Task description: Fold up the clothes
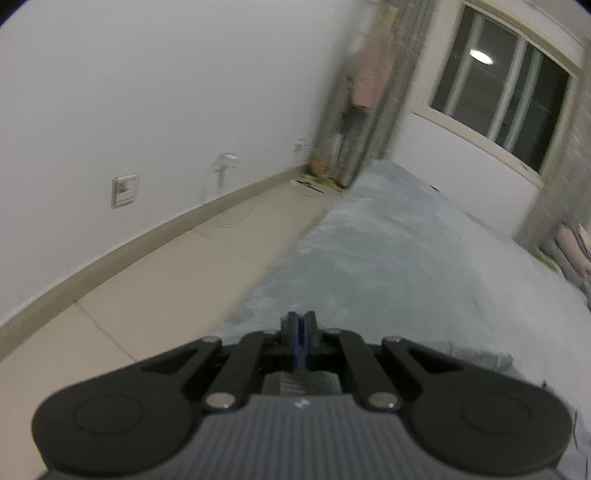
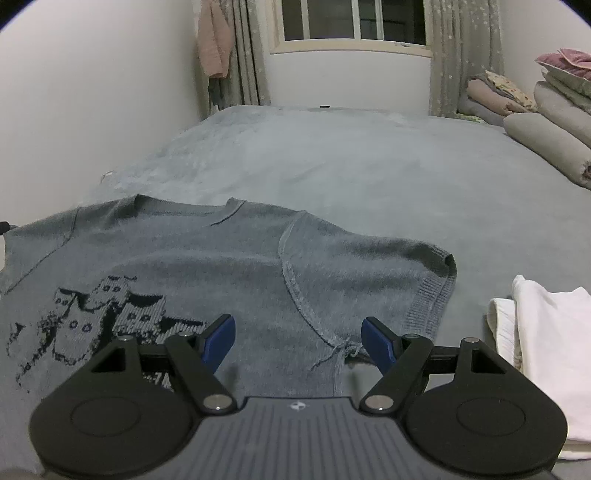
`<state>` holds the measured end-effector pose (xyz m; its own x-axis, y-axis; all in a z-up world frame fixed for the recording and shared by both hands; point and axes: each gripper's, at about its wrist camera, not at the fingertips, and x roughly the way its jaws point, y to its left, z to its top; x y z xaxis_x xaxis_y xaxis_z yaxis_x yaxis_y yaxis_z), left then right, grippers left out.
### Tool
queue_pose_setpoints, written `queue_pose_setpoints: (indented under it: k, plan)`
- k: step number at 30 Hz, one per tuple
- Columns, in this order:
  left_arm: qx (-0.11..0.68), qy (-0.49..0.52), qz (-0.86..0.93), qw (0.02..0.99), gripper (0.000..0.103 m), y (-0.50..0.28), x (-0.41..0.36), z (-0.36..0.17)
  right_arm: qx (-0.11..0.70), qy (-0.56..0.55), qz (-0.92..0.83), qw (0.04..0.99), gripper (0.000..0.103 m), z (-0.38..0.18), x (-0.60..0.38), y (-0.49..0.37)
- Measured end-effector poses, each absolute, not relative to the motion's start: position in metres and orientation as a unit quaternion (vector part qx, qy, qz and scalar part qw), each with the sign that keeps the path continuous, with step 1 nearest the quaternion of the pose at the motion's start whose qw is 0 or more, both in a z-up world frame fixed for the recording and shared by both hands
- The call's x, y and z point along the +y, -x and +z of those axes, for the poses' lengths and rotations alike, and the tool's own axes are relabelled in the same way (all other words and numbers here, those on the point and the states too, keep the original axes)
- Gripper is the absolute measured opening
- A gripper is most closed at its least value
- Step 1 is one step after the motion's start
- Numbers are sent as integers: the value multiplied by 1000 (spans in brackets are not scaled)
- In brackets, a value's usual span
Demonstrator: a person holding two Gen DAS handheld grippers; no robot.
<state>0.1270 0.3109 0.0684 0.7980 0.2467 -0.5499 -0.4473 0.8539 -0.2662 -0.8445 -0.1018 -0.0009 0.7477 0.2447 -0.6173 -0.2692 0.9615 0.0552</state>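
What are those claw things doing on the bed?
A person holds one claw in each hand to fold clothes. The right claw is open, just above a grey sweater spread flat on the bed. The left claw is shut, out by the bed's edge. White folded clothes lie beside the sweater.

Dim indoor light; left view motion-blurred; fisheye bends edges; lamp reflection (image 1: 481, 56) in window (image 1: 517, 92).

It was a home bedroom: a wide bed under a blue-grey plush blanket (image 2: 351, 166), rolled beige quilts (image 2: 546, 147) stacked far right, star-patterned grey curtains (image 2: 461, 55) flanking a white-framed window (image 2: 354, 22), pale floor tiles (image 1: 166, 277).
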Motion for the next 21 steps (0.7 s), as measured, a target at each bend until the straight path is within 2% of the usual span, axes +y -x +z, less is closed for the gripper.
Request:
queue_pose_setpoints:
  k: [3, 4, 5, 6, 7, 9, 15, 21]
  plan:
    - [259, 207, 204, 921, 4, -124, 316, 69, 328, 17, 133, 935, 75, -2, -103, 843]
    - [259, 215, 207, 919, 8, -122, 320, 67, 329, 16, 134, 935, 75, -3, -104, 843]
    - [262, 222, 207, 916, 14, -120, 323, 65, 331, 16, 134, 934, 75, -4, -105, 843]
    - [270, 227, 204, 913, 31, -119, 326, 62, 332, 18, 135, 934, 75, -5, -104, 844]
    - [278, 231, 197, 911, 43, -118, 327, 59, 332, 21, 137, 933, 75, -5, -104, 844]
    - [298, 234, 176, 909, 50, -116, 323, 53, 334, 26, 140, 932, 75, -6, -102, 845]
    - [335, 242, 167, 895, 58, -92, 305, 54, 335, 22, 134, 933, 77, -7, -103, 846]
    - [348, 256, 163, 887, 55, -70, 287, 50, 339, 6, 126, 932, 80, -8, -109, 845]
